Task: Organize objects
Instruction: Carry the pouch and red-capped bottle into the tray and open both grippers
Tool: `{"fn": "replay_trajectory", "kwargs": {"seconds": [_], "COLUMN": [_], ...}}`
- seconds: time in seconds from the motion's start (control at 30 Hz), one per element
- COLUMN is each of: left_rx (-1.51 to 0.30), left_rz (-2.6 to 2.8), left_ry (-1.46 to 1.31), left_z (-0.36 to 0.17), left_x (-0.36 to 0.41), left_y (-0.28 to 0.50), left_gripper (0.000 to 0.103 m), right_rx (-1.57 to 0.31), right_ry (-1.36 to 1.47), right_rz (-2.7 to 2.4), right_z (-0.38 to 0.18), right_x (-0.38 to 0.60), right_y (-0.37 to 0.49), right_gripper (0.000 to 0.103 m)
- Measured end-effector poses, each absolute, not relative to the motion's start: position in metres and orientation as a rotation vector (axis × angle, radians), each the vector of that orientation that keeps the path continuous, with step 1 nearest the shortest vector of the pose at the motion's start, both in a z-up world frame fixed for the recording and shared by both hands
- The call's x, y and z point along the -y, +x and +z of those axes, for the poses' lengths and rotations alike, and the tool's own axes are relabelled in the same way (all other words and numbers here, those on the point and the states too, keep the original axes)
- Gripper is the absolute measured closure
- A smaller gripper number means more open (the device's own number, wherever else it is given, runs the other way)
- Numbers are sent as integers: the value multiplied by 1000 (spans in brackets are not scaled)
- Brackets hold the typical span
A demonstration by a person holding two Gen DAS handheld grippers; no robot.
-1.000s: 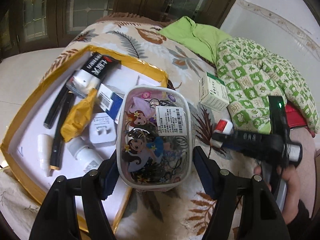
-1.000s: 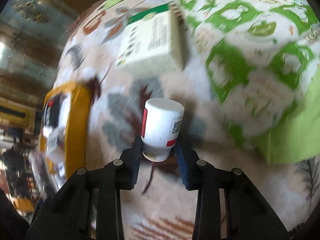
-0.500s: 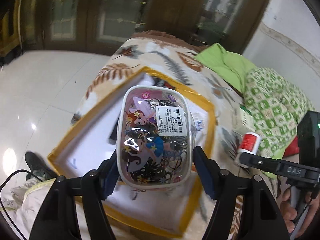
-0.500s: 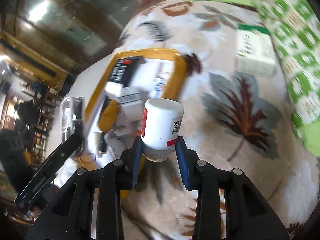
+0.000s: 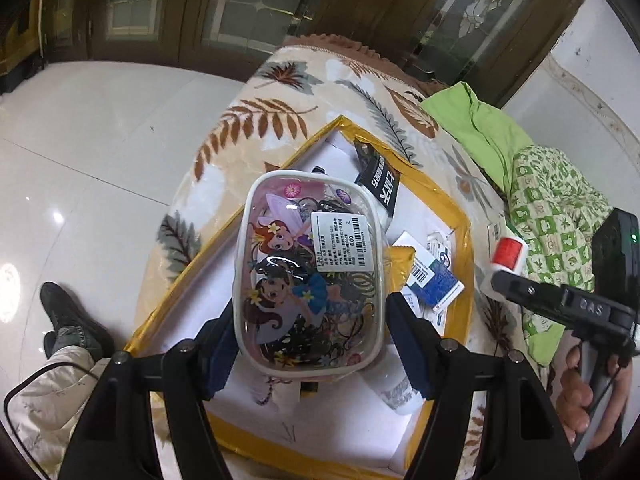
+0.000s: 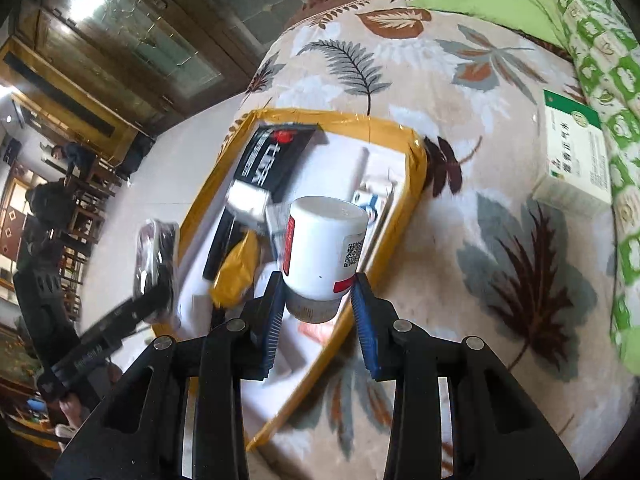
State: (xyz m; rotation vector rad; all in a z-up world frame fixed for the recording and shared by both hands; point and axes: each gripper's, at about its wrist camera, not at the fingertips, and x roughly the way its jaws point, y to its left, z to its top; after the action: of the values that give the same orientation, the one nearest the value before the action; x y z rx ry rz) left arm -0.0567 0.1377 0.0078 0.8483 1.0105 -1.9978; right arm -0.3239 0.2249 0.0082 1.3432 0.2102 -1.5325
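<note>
Both tools are loaded. Left tool (image 5: 308, 344) grips a clear pouch (image 5: 310, 276) printed with cartoon fairies and stuffed with dark hair ties, its blue pads wide apart against the pouch's sides; the pouch hangs over the yellow-rimmed box (image 5: 460, 216) that sits on the leaf-patterned blanket (image 5: 256, 120). Right tool (image 6: 318, 312) clamps a white bottle (image 6: 324, 248) with a red label by its lower end, jaws narrow, above the near edge of the same box (image 6: 412, 160). Inside the box lie a black packet (image 6: 272, 160) and a yellow sachet (image 6: 236, 272). A green-and-white carton (image 6: 576, 160) rests on the blanket, well apart from the box.
</note>
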Motion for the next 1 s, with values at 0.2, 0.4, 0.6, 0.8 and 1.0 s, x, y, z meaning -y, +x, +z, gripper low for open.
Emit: {"fn": "replay_trajectory", "kwargs": {"seconds": [0.2, 0.4, 0.6, 0.8, 1.0], "left_rx": [-1086, -1090, -1100, -1120, -1149], "left_rz": [-1966, -1962, -1961, -1927, -1924], "left_ry": [893, 905, 914, 925, 910], "left_z": [-9, -13, -17, -23, -24], "left_x": [-120, -116, -112, -105, -103], "left_y": [-64, -70, -76, -78, -75], "left_gripper": [33, 33, 33, 33, 33], "right_rx": [-254, -270, -295, -313, -329], "right_ry": [1346, 1358, 1360, 1363, 1372], "right_rz": [-1525, -1519, -1513, -1522, -1536], "right_z": [1, -8, -15, -24, -29], "right_x": [-193, -172, -158, -145, -137], "right_y": [-336, -341, -341, -344, -348], "right_gripper": [70, 70, 70, 70, 70]}}
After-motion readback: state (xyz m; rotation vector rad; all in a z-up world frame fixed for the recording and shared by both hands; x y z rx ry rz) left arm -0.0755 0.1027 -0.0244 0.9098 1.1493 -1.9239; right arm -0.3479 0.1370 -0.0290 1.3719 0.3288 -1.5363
